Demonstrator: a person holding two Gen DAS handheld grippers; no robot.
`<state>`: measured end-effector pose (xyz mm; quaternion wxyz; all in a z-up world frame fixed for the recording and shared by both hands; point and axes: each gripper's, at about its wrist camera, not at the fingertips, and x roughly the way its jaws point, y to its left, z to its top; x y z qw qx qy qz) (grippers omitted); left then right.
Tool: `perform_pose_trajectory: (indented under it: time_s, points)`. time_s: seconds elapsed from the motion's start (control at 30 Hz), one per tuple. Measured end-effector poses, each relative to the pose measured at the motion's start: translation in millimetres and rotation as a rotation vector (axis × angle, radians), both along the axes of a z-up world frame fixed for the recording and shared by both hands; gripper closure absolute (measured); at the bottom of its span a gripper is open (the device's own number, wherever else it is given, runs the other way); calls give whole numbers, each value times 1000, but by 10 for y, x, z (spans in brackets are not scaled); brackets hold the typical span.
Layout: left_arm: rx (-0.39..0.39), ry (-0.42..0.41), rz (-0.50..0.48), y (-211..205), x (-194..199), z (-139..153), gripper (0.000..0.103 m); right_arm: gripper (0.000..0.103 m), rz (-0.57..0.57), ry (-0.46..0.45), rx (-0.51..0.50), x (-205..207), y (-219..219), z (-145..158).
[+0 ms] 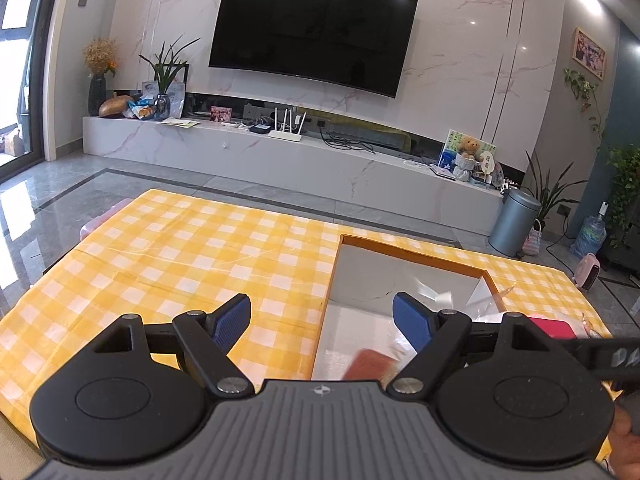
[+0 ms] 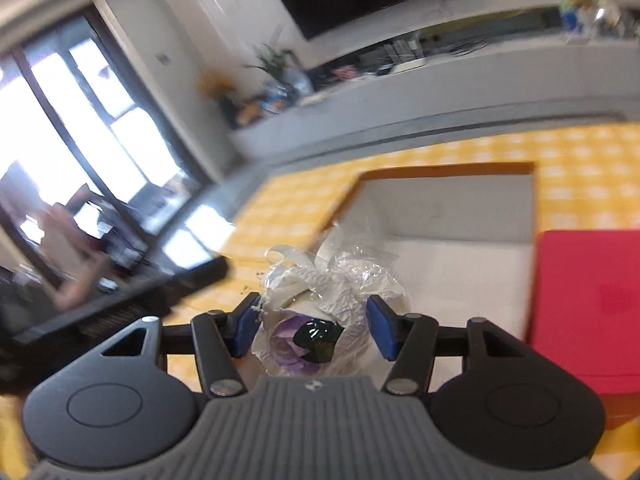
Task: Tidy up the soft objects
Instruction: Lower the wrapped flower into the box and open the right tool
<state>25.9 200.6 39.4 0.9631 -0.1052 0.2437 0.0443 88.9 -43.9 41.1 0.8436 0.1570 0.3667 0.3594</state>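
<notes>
My right gripper (image 2: pixel 314 320) is shut on a small flower bundle (image 2: pixel 320 320), a purple bloom wrapped in white paper and crinkly clear film. It hangs above the near left part of an open cardboard box (image 2: pixel 448 168) on the yellow checked tablecloth (image 2: pixel 288 208). A flat red soft item (image 2: pixel 584 300) lies at the box's right side. My left gripper (image 1: pixel 322 316) is open with nothing between its blue pads, over the box's left wall (image 1: pixel 326 312). In the left wrist view the clear film (image 1: pixel 480 300) and the red item (image 1: pixel 552 326) show at the right.
The yellow checked cloth (image 1: pixel 180 248) stretches left of the box. Beyond the table are a marble TV bench (image 1: pixel 280 152), a dark TV (image 1: pixel 312 32) and a grey bin (image 1: pixel 514 220). A blurred reddish shape (image 1: pixel 368 364) sits low in the box.
</notes>
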Motion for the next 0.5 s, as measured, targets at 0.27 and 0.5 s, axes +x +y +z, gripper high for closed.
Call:
perform_pose_trajectory:
  time_s: [0.27, 0.5]
  points:
    - [2, -2, 1, -4, -5, 14, 8, 47, -125, -330, -233, -303, 141, 290]
    - [7, 7, 3, -24, 12, 16, 8, 47, -130, -207, -368, -227, 254, 77]
